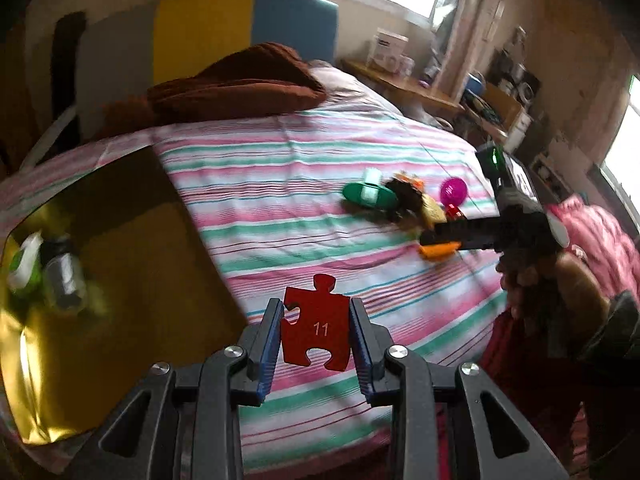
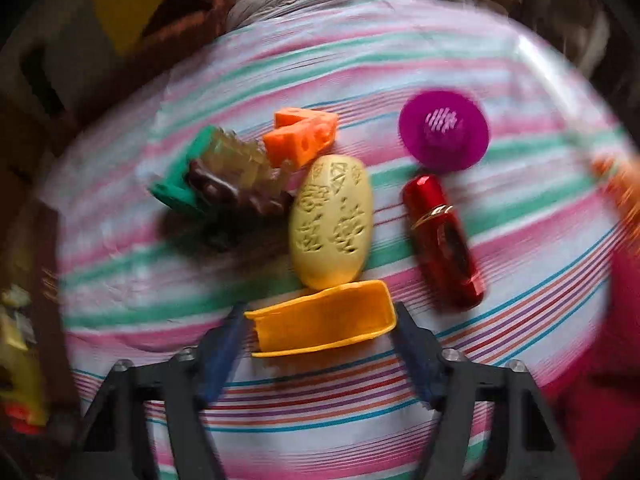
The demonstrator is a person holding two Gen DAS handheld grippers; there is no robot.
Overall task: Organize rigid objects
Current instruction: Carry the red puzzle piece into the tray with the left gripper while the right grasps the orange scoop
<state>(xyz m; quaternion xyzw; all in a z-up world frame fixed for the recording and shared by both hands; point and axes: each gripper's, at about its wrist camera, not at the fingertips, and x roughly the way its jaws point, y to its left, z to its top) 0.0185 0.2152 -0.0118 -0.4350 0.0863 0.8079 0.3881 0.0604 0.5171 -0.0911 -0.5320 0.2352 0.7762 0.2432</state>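
My left gripper (image 1: 315,308) is shut on a flat red puzzle piece (image 1: 316,332) marked 11, held upright above the striped bed. To its left lies a gold tray (image 1: 140,260) with a white-and-green bottle (image 1: 26,268) and a grey item (image 1: 64,276) in it. In the right wrist view, my right gripper (image 2: 320,314) points down at the bed. Its blue pads meet both ends of an orange scoop-shaped piece (image 2: 324,320) that rests on the sheet. The same gripper (image 1: 440,240) shows from the left wrist, over the toy pile.
Beyond the scoop lie a yellow carved oval (image 2: 332,220), a red metallic tube (image 2: 444,240), a magenta disc (image 2: 444,130), an orange cheese wedge (image 2: 300,140), and a brown spiky piece (image 2: 240,176) on a green item (image 2: 180,188). A brown blanket (image 1: 240,84) lies at the headboard.
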